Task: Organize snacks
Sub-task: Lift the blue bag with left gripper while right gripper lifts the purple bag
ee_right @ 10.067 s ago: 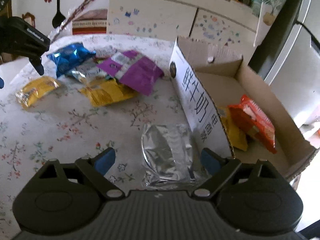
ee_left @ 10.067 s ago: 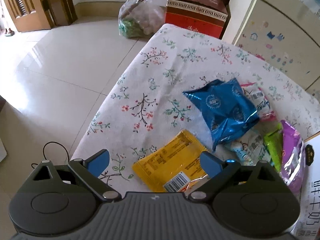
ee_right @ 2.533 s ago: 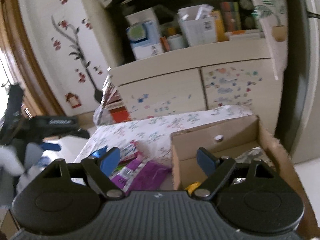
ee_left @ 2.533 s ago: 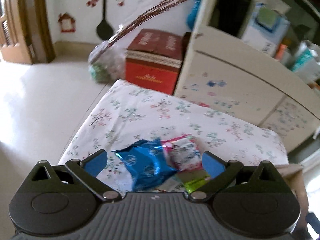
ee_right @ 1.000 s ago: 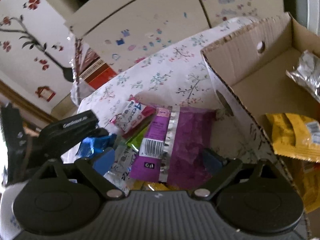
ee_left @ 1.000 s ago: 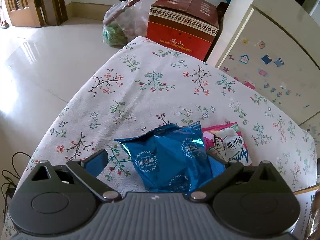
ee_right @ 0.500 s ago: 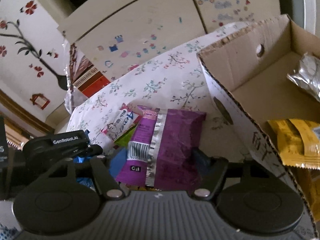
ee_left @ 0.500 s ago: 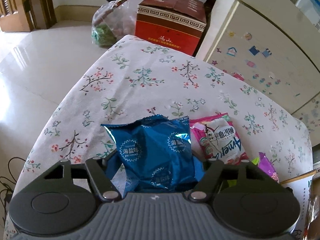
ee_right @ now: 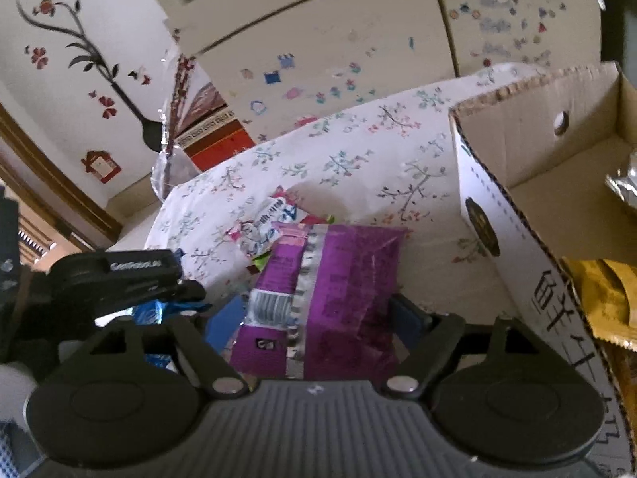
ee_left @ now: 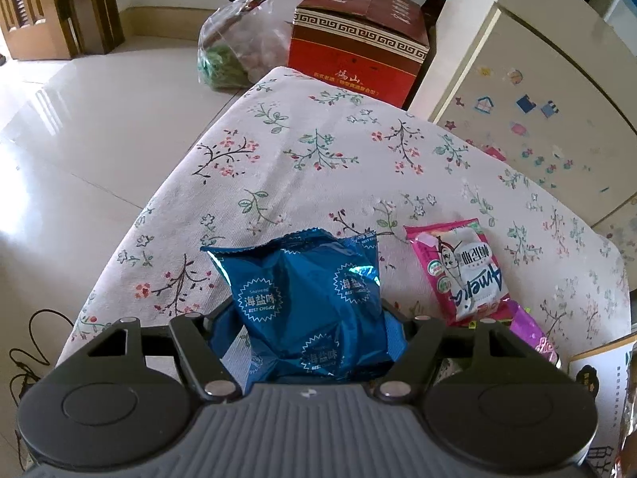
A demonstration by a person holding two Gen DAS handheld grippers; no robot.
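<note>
Our left tongs (ee_left: 308, 328) clamp the blue bag (ee_left: 306, 302) above the worktop (ee_left: 318, 159). Our right tongs (ee_right: 318, 318) are opening around the purple bag (ee_right: 330, 298), beside the box (ee_right: 517, 247).

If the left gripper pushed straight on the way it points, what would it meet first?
The left gripper is already clamped on the blue snack bag; beyond that, probably the floral tablecloth beneath, though depth is unclear.
</note>
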